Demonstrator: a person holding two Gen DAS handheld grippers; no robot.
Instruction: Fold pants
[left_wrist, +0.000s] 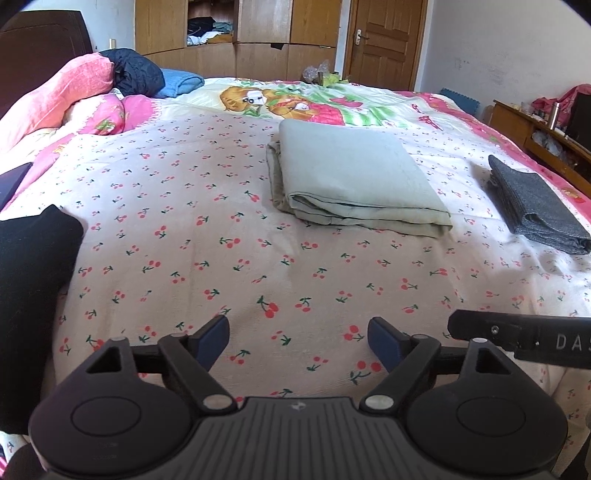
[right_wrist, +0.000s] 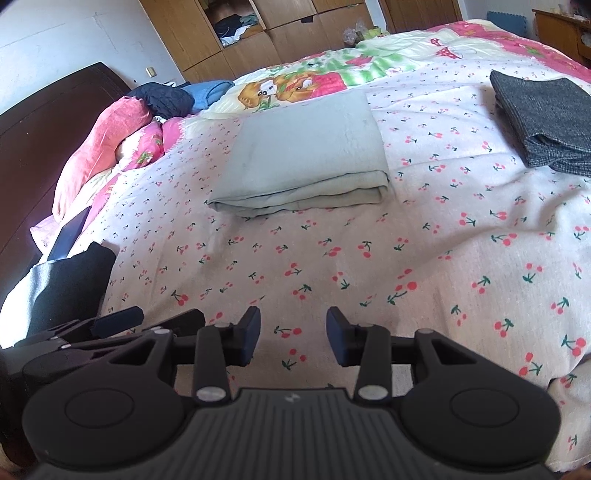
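- Across the bed (left_wrist: 192, 229), a cherry-print sheet covers the near part, with a cartoon quilt (left_wrist: 295, 99) beyond it; wooden wardrobes (left_wrist: 236, 26) and a door (left_wrist: 384, 37) line the far wall.
- Folded pale green pants (left_wrist: 351, 181) lie flat mid-bed, well ahead of both grippers; a folded dark grey garment (left_wrist: 535, 206) lies apart to their right.
- Only the left wrist view shows the door and a side shelf (left_wrist: 535, 129); the right wrist view shows more of the dark headboard (right_wrist: 44, 147).
- Left gripper (left_wrist: 297, 341) has its jaws spread wide, empty above the sheet.
- Right gripper (right_wrist: 291, 338) is partly open, nothing between its pads.
- Pink pillows (left_wrist: 55, 103) pile at left; a black cloth (left_wrist: 33, 277) lies at the left edge.
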